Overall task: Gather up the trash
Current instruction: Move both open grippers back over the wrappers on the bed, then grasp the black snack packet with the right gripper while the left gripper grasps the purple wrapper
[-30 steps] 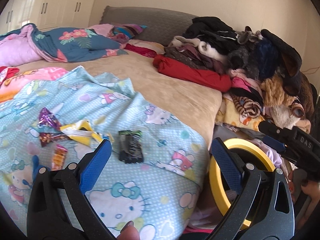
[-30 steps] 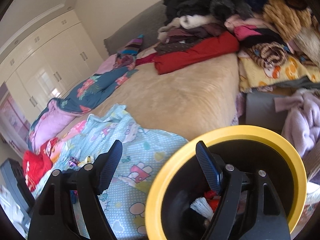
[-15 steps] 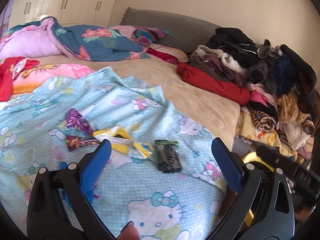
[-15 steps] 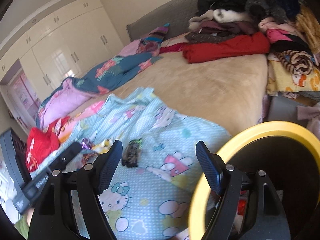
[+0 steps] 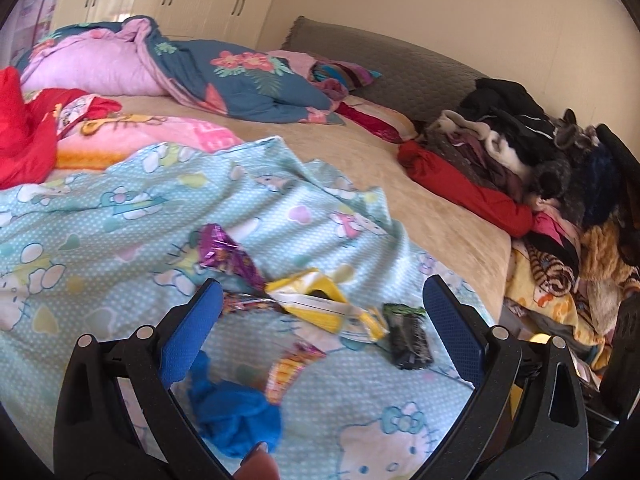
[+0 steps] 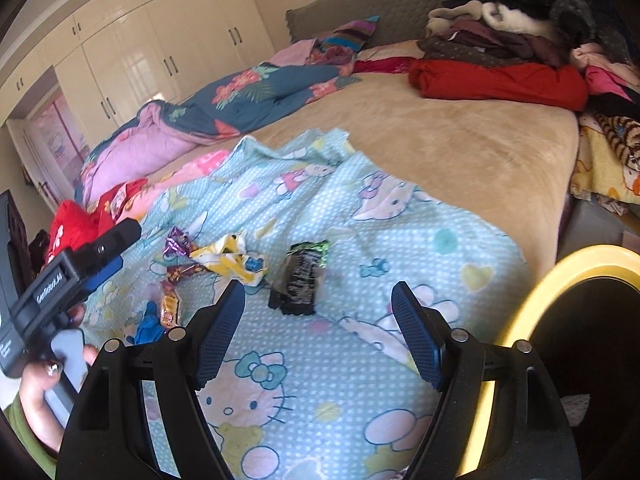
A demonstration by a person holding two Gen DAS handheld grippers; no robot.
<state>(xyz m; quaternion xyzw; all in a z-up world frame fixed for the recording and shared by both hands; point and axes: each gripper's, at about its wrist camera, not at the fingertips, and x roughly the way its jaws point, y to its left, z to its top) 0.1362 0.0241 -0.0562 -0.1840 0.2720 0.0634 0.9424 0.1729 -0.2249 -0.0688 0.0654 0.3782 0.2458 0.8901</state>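
Observation:
Several wrappers lie on a light-blue cartoon blanket [image 5: 120,216]: a black wrapper [image 5: 408,336] [image 6: 301,276], a yellow-white wrapper [image 5: 320,304] [image 6: 230,258], a purple foil wrapper [image 5: 228,256] [image 6: 178,242], an orange wrapper [image 5: 290,368] [image 6: 170,306] and a crumpled blue piece [image 5: 236,412] [image 6: 148,324]. My left gripper [image 5: 320,324] is open and empty, just above the yellow and orange wrappers. My right gripper [image 6: 318,320] is open and empty, just in front of the black wrapper. A yellow-rimmed black bin [image 6: 520,320] stands at the right by the bed's edge.
A beige bed [image 5: 400,200] [image 6: 460,148] carries a floral duvet [image 5: 240,80], red cloth [image 5: 24,136] at the left and a tall pile of clothes [image 5: 540,152] [image 6: 520,28] at the right. White wardrobes [image 6: 140,52] stand behind.
Both grippers have swung left from the bin toward the wrappers. The left gripper now hangs over the yellow and orange wrappers; the bin has slid to the right edge of the right view.

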